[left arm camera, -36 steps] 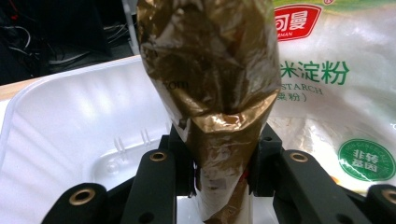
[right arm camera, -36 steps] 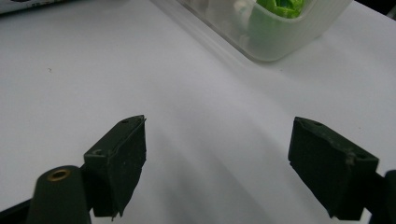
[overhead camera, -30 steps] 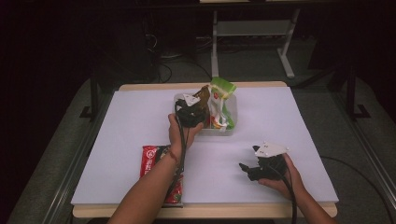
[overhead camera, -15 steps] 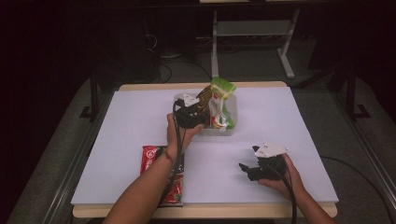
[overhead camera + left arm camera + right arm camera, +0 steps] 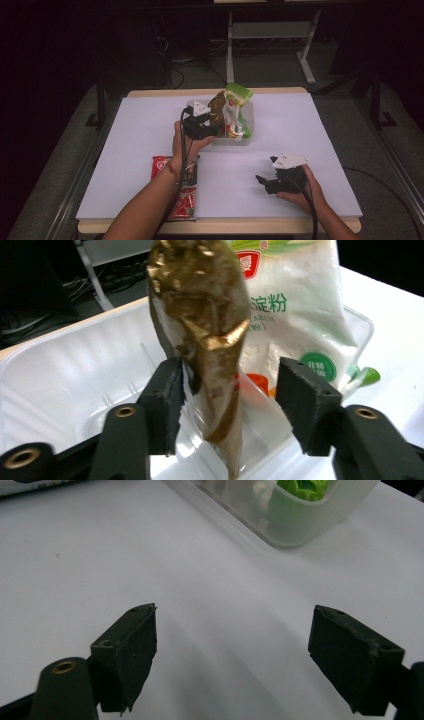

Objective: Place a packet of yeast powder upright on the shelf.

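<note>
Packet look: the crinkled gold-brown foil packet (image 5: 207,340) you were handling was tall and narrow, creased all over, tapering to a point at its lower end, and it stood nearly upright.
Packet place: it stood in the clear shallow plastic tray (image 5: 60,385) near the far middle of the white surface (image 5: 140,140), with its lower tip near the tray's near wall, just in front of the white-and-green printed bag (image 5: 295,315) that leaned in the same tray.
Packet and your left tool: the packet sat between the jaws of your left tool (image 5: 230,400); its edge lay against the left pad, while a clear gap separated it from the right pad.
Left tool state: its jaws had just been opening and stood apart, pressing on nothing.
Right tool state: your right tool (image 5: 232,655) rested low over the bare surface with its jaws wide apart and nothing between them, well apart from the tray.
Other item: a red flat snack packet (image 5: 182,200) lay on the surface under your left forearm.
</note>
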`<state>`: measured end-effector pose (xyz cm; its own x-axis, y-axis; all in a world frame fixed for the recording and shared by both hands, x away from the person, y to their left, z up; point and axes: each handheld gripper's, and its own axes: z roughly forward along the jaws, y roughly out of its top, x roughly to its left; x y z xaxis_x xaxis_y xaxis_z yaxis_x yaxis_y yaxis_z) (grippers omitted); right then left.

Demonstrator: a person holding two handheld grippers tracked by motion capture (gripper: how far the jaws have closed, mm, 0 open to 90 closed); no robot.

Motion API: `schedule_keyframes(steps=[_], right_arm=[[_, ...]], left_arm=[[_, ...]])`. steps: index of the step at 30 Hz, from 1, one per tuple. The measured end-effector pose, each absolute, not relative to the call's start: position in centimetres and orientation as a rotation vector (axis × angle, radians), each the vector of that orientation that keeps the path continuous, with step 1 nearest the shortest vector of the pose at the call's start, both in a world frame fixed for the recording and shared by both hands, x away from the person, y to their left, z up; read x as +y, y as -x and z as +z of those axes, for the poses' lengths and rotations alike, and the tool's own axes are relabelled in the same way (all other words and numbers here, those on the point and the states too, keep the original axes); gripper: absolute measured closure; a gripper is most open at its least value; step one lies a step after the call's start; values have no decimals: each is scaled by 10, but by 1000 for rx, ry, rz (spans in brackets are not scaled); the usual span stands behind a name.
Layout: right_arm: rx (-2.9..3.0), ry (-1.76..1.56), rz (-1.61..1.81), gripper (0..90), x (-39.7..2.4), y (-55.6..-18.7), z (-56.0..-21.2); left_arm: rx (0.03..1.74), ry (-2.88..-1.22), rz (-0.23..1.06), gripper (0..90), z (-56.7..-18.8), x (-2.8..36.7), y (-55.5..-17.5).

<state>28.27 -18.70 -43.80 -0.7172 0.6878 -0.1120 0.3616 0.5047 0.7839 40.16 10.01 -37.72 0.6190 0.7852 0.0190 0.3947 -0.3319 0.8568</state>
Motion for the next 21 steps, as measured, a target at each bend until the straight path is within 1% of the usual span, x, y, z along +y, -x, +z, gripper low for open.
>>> schedule_keyframes(steps=[3,7,10,17,21], right_arm=[[2338,-865,1079,189,-188,-283,-438],[2337,-868,1080,188,-188,-283,-438],[2341,-869,1080,187,-187,-283,-438],[2345,-867,1074,187,-186,-282,-438],[2346,-867,1073,192,-186,-283,-438]], left_arm=[[908,-1959,547,374,-375,105,-398],[871,-1972,555,344,-372,111,-392],[855,-1975,539,324,-371,115,-389],[819,-1974,508,303,-367,123,-378],[771,-1991,496,297,-364,125,-369]])
